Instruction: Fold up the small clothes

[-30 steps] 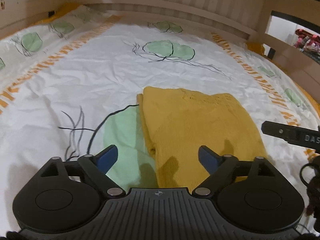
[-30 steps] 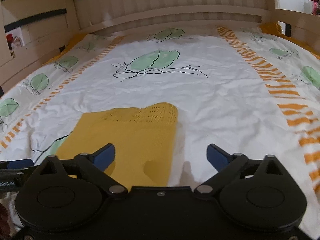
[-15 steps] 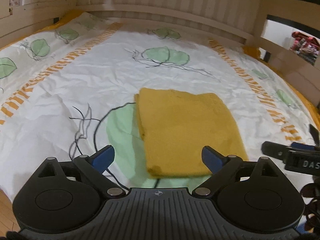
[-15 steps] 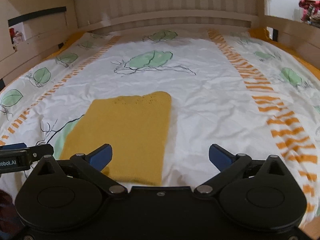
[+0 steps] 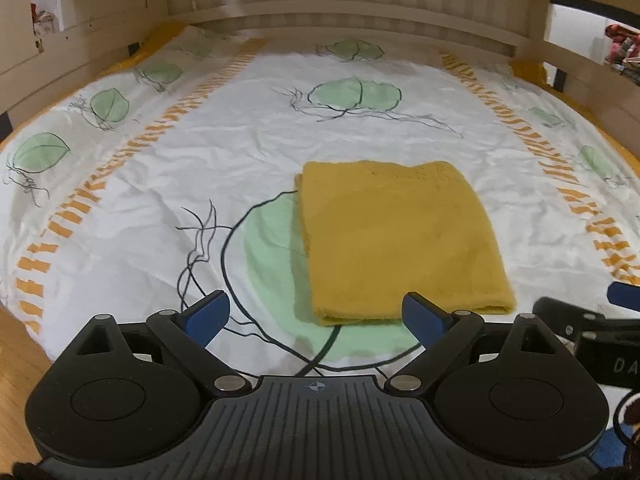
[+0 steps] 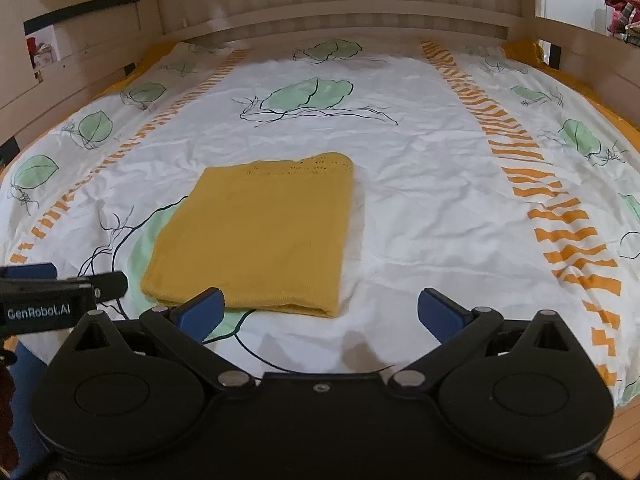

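the bed (image 5: 240, 152) fills more of both views than it did a second ago: i've pulled both rigs back toward its near edge, and bare wooden floor (image 5: 16, 352) now shows at the lower left of the left view and the lower right of the right view. the sheet (image 6: 420, 208) with its green leaves and orange stripes lies flat, creased but undisturbed.

the cloth (image 5: 396, 236) sits on the sheet as a tidy yellow rectangle, partly over the big green leaf print, with its doubled edge toward me. a second ago my fingers were right over its near half; now its whole outline is visible, apart from the near left corner in the right view.

my left hand-held gripper (image 5: 316, 316) is released, jaws spread wide with nothing between them, hovering short of the cloth's near edge. my right hand-held gripper (image 6: 320, 312) is likewise released and empty, its left finger just crossing that corner in view, though i judge it to be above the cloth and not touching.

i read this as the fold finished and let go. no other garment shows, so this piece looks done.
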{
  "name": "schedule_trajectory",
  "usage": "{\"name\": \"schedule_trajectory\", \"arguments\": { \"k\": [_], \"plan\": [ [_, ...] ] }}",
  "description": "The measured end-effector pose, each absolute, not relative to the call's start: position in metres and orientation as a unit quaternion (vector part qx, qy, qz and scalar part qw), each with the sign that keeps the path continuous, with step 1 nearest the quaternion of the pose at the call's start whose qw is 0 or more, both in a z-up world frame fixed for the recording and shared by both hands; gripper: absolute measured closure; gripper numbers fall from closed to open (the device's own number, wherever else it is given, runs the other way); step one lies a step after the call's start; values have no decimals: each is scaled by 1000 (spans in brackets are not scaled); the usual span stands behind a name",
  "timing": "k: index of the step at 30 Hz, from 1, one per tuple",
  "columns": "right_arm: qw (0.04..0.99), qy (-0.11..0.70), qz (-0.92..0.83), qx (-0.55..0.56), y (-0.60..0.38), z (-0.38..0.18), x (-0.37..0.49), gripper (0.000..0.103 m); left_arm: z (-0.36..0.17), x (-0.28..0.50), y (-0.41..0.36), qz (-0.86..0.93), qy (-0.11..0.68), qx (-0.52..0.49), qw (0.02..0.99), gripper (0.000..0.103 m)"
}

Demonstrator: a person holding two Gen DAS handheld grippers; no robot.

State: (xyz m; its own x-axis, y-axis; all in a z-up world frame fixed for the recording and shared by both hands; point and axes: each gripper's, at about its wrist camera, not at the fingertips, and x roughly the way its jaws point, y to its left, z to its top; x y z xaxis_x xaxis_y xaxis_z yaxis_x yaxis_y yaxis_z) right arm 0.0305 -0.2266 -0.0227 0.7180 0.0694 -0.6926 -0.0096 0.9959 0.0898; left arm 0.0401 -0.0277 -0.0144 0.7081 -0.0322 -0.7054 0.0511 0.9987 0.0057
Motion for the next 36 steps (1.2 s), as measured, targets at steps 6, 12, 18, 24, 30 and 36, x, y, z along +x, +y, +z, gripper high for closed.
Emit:
{"name": "schedule_trajectory", "arguments": {
  "k": [6,12,18,24,30,36],
  "plan": [
    [924,381,15,35,-226,-21,28,1,-10,39,-24,-3,382,12,924,10],
    [925,380,7,22,-223,-17,26,1,-10,39,-23,-5,391,11,920,10],
    [927,373,7,19,-220,-14,24,1,-13,40,-23,-6,401,8,916,10],
    [922,385,8,32,-220,-16,25,1,-17,40,-21,-7,410,4,912,10],
    [920,390,10,31,-219,-18,25,1,-21,39,-21,-12,419,1,908,10],
    [919,392,10,30,-217,-19,26,1,-25,40,-20,-13,426,-4,904,10]
  ]
}}
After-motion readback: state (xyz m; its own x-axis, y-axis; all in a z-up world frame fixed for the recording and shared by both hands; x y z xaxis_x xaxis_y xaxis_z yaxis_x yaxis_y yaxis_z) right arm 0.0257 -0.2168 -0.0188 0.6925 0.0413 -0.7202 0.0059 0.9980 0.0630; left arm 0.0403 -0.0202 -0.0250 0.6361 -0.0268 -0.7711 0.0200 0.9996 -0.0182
